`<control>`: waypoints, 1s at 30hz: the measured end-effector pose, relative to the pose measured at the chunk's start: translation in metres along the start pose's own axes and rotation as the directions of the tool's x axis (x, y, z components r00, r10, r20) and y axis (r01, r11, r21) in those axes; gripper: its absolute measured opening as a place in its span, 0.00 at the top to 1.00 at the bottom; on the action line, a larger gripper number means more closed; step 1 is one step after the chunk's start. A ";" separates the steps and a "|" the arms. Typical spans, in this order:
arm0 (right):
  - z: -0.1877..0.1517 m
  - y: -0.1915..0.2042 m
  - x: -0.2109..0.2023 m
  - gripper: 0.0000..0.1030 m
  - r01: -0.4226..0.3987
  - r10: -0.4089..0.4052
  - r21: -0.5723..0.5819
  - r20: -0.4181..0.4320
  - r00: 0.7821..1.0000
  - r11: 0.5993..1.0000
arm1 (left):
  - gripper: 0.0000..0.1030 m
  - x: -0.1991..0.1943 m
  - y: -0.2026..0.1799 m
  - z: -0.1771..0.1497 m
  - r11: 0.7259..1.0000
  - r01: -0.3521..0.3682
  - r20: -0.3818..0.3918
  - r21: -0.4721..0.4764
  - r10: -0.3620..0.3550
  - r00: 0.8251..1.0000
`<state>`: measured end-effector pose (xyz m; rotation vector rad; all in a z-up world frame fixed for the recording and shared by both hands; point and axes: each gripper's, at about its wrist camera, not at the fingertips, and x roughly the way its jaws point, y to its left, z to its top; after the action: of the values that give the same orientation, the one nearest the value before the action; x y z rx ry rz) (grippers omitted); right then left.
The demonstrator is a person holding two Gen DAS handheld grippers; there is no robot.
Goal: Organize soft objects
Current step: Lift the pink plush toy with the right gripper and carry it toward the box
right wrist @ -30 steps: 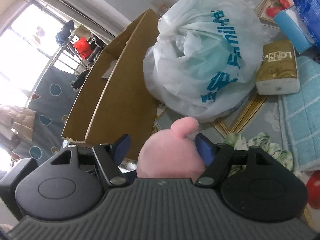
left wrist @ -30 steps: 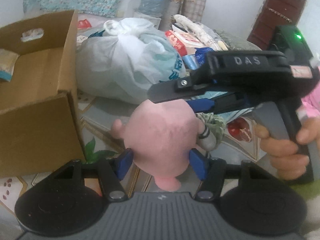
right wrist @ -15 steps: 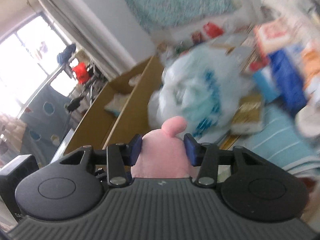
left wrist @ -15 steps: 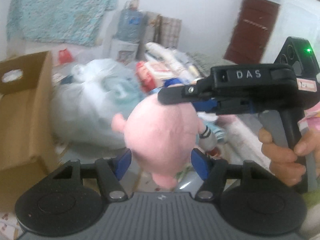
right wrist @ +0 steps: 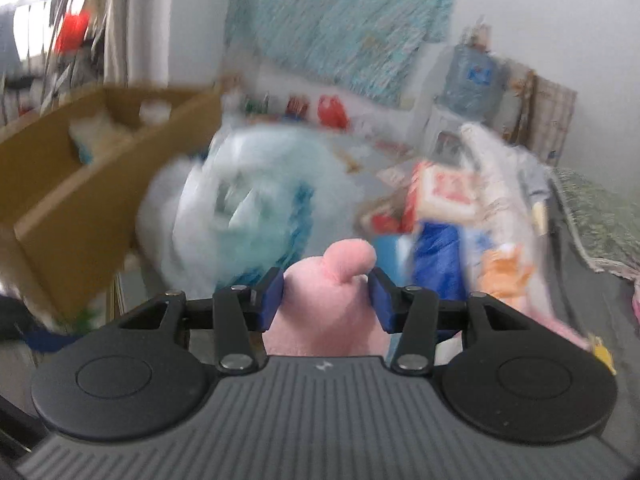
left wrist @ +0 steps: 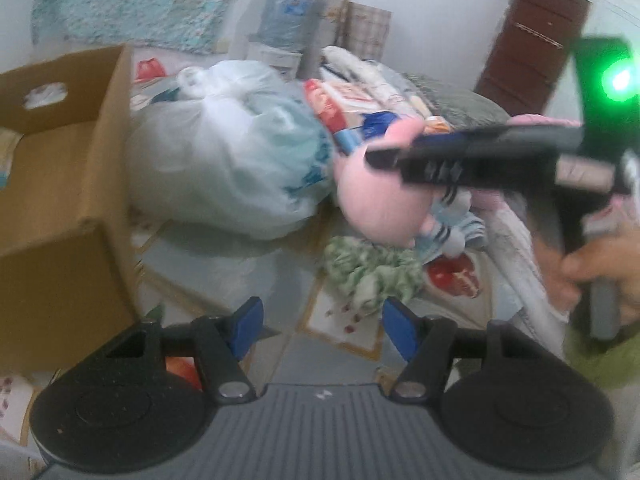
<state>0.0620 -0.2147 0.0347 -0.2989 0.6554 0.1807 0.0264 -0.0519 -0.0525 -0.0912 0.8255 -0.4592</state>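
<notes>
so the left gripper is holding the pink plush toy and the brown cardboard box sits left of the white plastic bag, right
Not quite: the right gripper holds the pink plush toy, jaws pressed on it in the right wrist view. The left gripper is open and holds nothing. The brown cardboard box does sit left of the white plastic bag.

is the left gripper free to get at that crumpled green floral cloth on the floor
Probably yes. The left gripper is open with nothing between its pads, and the crumpled green floral cloth lies just ahead of it, uncovered. The pink plush toy is held above it by the right gripper.

pink plush (left wrist: 380, 204) left the left gripper (left wrist: 322, 330), right gripper (right wrist: 326, 296) clamped
</notes>
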 end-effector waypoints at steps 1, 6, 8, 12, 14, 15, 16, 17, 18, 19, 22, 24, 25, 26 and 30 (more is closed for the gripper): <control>-0.003 0.006 0.007 0.55 -0.015 0.015 -0.009 -0.022 1.000 1.000 | 0.35 -0.002 0.003 -0.002 1.000 -0.005 0.000 -0.008 0.005 1.000; 0.006 0.024 0.008 0.53 -0.086 0.086 0.000 -0.019 0.996 0.996 | 0.35 -0.010 0.018 -0.007 0.999 -0.018 0.008 -0.042 0.019 1.000; 0.013 0.019 0.009 0.52 -0.174 0.176 0.077 -0.027 0.984 0.982 | 0.35 -0.013 0.021 -0.007 0.999 -0.015 0.016 -0.045 0.016 1.000; 0.015 0.004 0.009 0.51 -0.367 0.390 0.287 -0.024 0.921 0.885 | 0.35 -0.012 0.022 -0.008 0.999 -0.001 0.017 -0.048 0.002 1.000; 0.008 -0.007 0.014 0.51 -0.463 0.508 0.408 -0.001 0.861 0.787 | 0.35 -0.009 0.021 -0.007 0.999 0.007 0.011 -0.049 -0.006 1.000; 0.004 -0.012 0.018 0.50 -0.493 0.547 0.455 0.016 0.837 0.741 | 0.35 -0.007 0.020 -0.006 0.999 0.012 0.007 -0.048 -0.012 1.000; 0.000 -0.018 0.023 0.50 -0.524 0.589 0.503 0.036 0.807 0.687 | 0.35 -0.004 0.018 -0.005 0.999 0.018 0.003 -0.049 -0.018 1.000; -0.006 -0.024 0.027 0.50 -0.546 0.621 0.545 0.058 0.781 0.636 | 0.35 -0.001 0.016 -0.003 0.998 0.026 -0.001 -0.051 -0.026 1.000; -0.011 -0.028 0.031 0.50 -0.559 0.640 0.575 0.078 0.764 0.598 | 0.35 0.001 0.015 -0.001 0.998 0.034 -0.003 -0.050 -0.034 0.999; -0.016 -0.033 0.035 0.50 -0.571 0.657 0.602 0.100 0.747 0.558 | 0.35 0.003 0.012 0.001 0.998 0.041 -0.004 -0.052 -0.042 0.999; -0.026 -0.045 0.042 0.49 -0.600 0.687 0.656 0.168 0.707 0.458 | 0.35 0.007 0.007 0.008 0.997 0.066 -0.001 -0.047 -0.066 0.998; -0.029 -0.055 0.037 0.48 -0.615 0.678 0.664 0.217 0.702 0.425 | 0.35 0.010 0.005 0.013 0.996 0.080 -0.002 -0.047 -0.080 0.997; -0.032 -0.062 0.034 0.47 -0.619 0.663 0.665 0.242 0.708 0.419 | 0.35 0.012 0.004 0.016 0.995 0.086 -0.003 -0.047 -0.087 0.996; -0.035 -0.070 0.030 0.46 -0.619 0.642 0.666 0.267 0.719 0.416 | 0.35 0.014 0.004 0.018 0.994 0.093 -0.004 -0.050 -0.093 0.996; -0.048 -0.100 0.022 0.42 -0.585 0.548 0.689 0.317 0.774 0.428 | 0.35 0.022 0.002 0.032 0.992 0.111 -0.009 -0.051 -0.112 0.994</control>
<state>0.0775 -0.3232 0.0065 0.7946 0.7126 0.5460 0.0632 -0.0626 -0.0467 -0.1826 0.8463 -0.5445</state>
